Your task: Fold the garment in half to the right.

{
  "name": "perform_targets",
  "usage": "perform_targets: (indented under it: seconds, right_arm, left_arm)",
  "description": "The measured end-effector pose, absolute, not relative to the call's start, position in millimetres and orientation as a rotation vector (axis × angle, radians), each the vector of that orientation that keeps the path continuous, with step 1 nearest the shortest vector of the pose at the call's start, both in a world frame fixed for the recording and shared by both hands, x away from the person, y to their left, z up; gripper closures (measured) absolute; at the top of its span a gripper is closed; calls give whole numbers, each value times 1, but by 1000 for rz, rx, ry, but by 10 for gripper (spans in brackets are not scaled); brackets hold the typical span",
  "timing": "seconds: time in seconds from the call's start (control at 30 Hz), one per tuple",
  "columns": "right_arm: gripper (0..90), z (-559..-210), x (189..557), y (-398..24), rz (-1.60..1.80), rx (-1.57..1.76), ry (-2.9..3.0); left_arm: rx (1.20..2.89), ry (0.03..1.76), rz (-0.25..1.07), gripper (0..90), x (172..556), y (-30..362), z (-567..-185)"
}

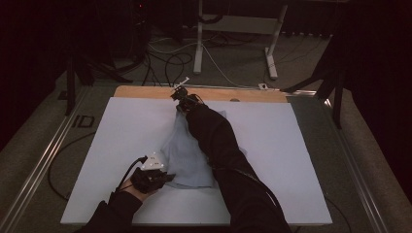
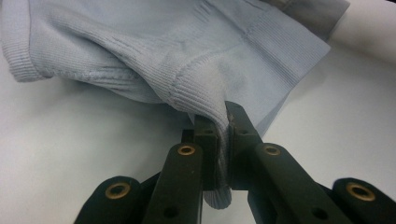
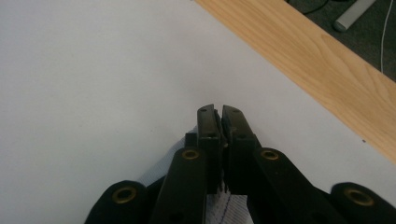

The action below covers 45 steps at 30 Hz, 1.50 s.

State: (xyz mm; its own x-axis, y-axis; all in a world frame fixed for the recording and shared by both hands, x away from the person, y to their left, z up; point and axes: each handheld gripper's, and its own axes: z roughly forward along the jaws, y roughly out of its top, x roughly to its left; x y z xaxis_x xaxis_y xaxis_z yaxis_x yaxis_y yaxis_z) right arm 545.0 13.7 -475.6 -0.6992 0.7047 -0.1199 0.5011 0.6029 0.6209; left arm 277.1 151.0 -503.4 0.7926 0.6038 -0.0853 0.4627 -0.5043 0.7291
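Note:
A pale blue ribbed knit garment [image 1: 187, 158] lies crumpled in the middle of the white table sheet [image 1: 282, 145]. At its near-left corner my left gripper [image 1: 165, 175] is shut on it. In the left gripper view the gripper [image 2: 224, 119] pinches a fold of the garment [image 2: 187, 46] at a ribbed seam. My right gripper [image 1: 183, 99] is at the garment's far end, lifted off the table, with the sleeved forearm lying across the cloth. In the right gripper view that gripper [image 3: 220, 112] has its jaws together, and a strip of the garment [image 3: 226, 205] shows between them low down.
A bare wooden strip [image 1: 145, 92] [image 3: 327, 60] runs along the table's far edge beyond the white sheet. On the floor behind stand a white table frame [image 1: 198, 48], dark stands and several cables. White sheet lies open on both sides of the garment.

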Motion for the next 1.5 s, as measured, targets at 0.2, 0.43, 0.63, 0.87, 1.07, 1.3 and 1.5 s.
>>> perform_targets:
  seconds: [0.2,0.43,0.63,0.87,1.07,1.3,1.5]
  right_arm:
    - [876,-463,542,6,817,952,2462]
    - [877,-450,537,-6,837,957,2436]
    - [877,-441,533,-17,847,941,2430]
    - [877,-432,531,-33,859,956,2407]
    - [877,-426,529,-47,864,963,2397]
    - [876,-420,527,-63,877,969,2387]
    - [876,-418,525,-78,888,977,2375]
  left_arm:
    - [2195,767,235,866,276,147,-496]
    - [2200,737,227,866,277,139,-487]
    - [2202,702,214,866,278,130,-478]
    - [2221,653,217,866,279,115,-469]
    - [2235,612,217,866,279,102,-464]
    - [2250,574,205,866,282,86,-460]
    - [2258,546,196,866,285,73,-459]
